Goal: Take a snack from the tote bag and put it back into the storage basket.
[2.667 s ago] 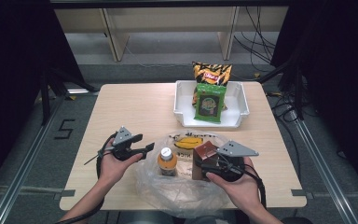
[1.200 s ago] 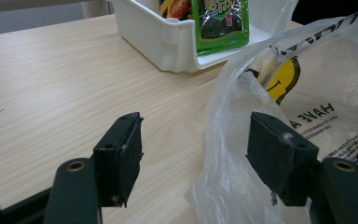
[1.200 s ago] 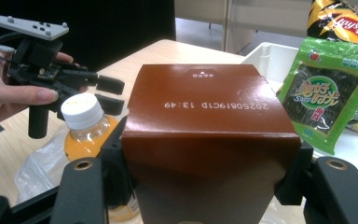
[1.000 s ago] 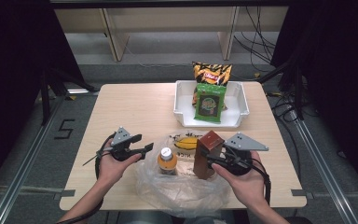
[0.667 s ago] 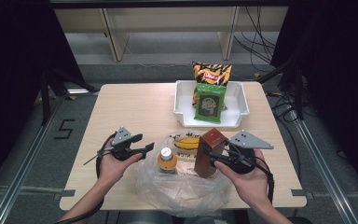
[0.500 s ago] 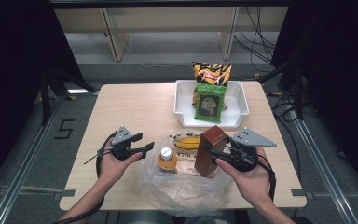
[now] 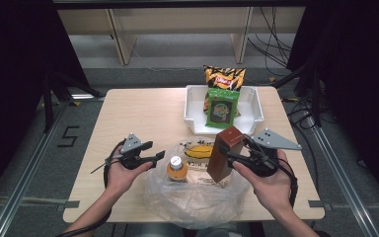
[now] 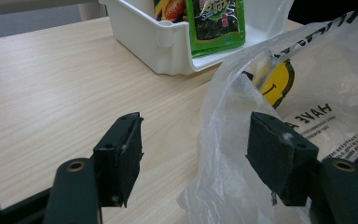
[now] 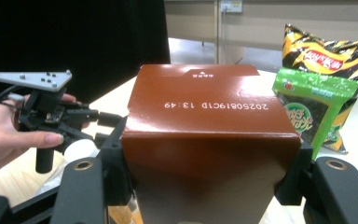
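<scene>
My right gripper (image 7: 233,159) is shut on a tall brown carton (image 7: 224,150), which it holds tilted above the mouth of a clear plastic bag (image 7: 197,195) at the table's front edge. In the right gripper view both pads press the carton (image 9: 205,121) at its sides. An orange drink bottle (image 7: 176,168) with a white cap stands in the bag, left of the carton. My left gripper (image 7: 154,151) rests at the bag's left rim, open. In the left gripper view the bag film (image 8: 223,140) runs up between the wide-apart jaws, close to the right pad (image 8: 279,151).
A white tray (image 7: 193,114) at the back right holds an upright green seaweed packet (image 7: 220,108). A yellow and black chips bag (image 7: 223,77) leans behind it. Bare wood lies to the left of the tray (image 8: 168,42). The table's front edge is just below the bag.
My right gripper has lifted the brown carton up out of the bag and a little to the right. The left gripper and the bottle have stayed put.
</scene>
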`<action>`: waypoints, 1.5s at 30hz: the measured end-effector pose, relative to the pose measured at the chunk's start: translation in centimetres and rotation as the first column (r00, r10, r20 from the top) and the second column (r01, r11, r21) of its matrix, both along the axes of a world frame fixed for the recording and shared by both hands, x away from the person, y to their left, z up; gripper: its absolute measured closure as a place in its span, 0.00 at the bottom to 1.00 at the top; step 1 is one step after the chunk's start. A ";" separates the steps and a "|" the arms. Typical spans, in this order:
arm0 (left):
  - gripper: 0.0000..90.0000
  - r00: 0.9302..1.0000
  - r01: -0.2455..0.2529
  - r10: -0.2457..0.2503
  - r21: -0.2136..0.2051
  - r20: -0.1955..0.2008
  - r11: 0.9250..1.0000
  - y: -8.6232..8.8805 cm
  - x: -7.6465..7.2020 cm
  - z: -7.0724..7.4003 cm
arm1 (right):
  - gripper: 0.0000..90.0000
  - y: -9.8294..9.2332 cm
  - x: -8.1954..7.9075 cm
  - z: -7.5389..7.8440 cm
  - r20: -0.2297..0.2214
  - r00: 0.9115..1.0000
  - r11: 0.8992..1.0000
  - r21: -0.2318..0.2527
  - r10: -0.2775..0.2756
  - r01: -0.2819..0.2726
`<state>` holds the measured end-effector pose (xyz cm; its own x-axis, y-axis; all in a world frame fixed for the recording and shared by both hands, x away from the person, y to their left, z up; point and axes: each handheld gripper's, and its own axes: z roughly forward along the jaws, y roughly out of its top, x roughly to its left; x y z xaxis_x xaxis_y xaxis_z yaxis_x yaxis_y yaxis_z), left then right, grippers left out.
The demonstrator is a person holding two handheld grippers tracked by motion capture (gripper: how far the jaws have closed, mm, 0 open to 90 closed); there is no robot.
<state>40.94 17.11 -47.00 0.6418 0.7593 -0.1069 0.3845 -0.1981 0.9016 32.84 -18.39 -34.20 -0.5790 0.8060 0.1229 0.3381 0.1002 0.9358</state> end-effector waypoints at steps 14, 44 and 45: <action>0.39 1.000 0.004 -0.004 0.003 0.001 1.000 -0.1 0.0 0.0 | 0.43 -0.2 0.5 1.1 0.032 0.999 1.000 -0.004 -0.009 0.009; 0.39 1.000 -0.001 0.001 0.000 -0.002 1.000 -0.1 0.0 0.1 | 0.43 -0.9 2.8 3.8 0.194 0.977 0.995 0.045 -0.092 0.085; 0.39 1.000 -0.001 0.001 0.000 -0.003 1.000 -0.1 0.0 0.1 | 0.43 -0.9 2.7 4.0 0.180 0.978 0.994 0.051 -0.108 0.101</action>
<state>40.91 17.04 -46.93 0.6408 0.7600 -0.1084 0.3870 -0.1978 0.9006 35.52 -19.26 -30.24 -0.5076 0.8597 0.0578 0.1684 0.0332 0.9852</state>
